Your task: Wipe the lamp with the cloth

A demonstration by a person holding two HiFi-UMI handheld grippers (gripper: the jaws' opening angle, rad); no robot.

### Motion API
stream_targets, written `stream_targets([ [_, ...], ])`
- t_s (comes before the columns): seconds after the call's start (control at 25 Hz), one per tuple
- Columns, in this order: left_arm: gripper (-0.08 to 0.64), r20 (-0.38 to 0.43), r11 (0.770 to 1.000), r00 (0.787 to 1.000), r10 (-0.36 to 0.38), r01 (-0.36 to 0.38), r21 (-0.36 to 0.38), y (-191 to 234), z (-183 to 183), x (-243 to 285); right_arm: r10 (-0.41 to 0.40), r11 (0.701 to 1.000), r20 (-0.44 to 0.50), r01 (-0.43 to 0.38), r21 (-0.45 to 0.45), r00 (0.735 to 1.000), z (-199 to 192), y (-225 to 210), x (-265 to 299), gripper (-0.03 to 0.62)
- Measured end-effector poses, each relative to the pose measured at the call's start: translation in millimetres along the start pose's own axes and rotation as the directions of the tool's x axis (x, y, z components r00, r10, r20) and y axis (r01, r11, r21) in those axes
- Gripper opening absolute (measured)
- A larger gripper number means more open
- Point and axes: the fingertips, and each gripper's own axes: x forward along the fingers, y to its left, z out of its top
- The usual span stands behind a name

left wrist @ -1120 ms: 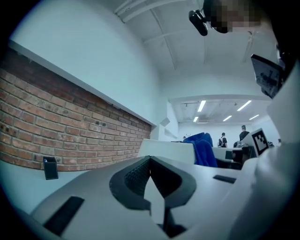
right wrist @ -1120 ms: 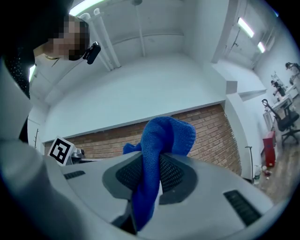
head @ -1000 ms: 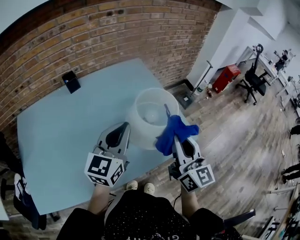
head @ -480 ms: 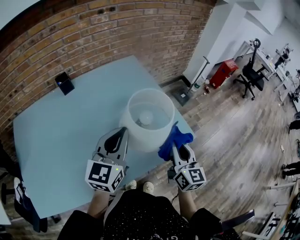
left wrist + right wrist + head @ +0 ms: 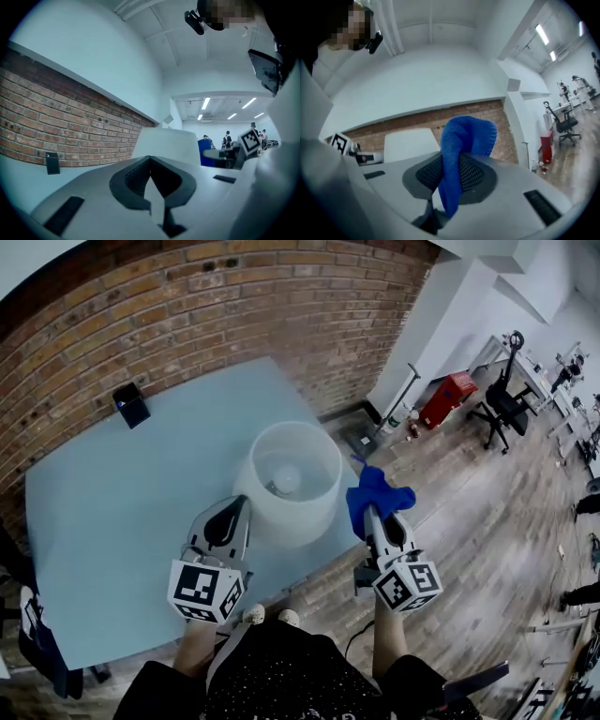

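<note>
Clamped the blue cloth in the right tool, just beside the lamp at the desk's near right corner; held the left tool closed, empty. Risked shoving the unbraced lamp over the edge.

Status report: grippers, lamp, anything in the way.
Left gripper shut, empty, beside the lamp. Right gripper shut on blue cloth, right of the lamp. Nothing between them.
</note>
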Motion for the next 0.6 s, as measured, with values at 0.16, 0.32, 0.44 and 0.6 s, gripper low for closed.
stream_targets([
  [0.16,0.008,0.004,1.0,1.0,0.014,-0.014,-0.004,-1,0,0,0.222,0.974,0.09,-0.224,0.014,0.971,86,19,43,0.074],
  [0.32,0.009,-0.001,1.0,1.0,0.024,-0.024,0.002,-4,0,-2,0.42,0.903,0.056,-0.423,0.077,0.906,111,45,79,0.074],
  [0.44,0.009,0.0,1.0,1.0,0.031,-0.031,0.0,-5,-1,-2,0.49,0.868,-0.018,-0.485,0.108,0.872,94,55,95,0.074],
  [0.6,0.009,0.003,0.999,0.999,0.046,-0.046,-0.005,-3,-1,-1,0.483,0.87,-0.061,-0.472,0.142,0.873,67,46,107,0.074],
])
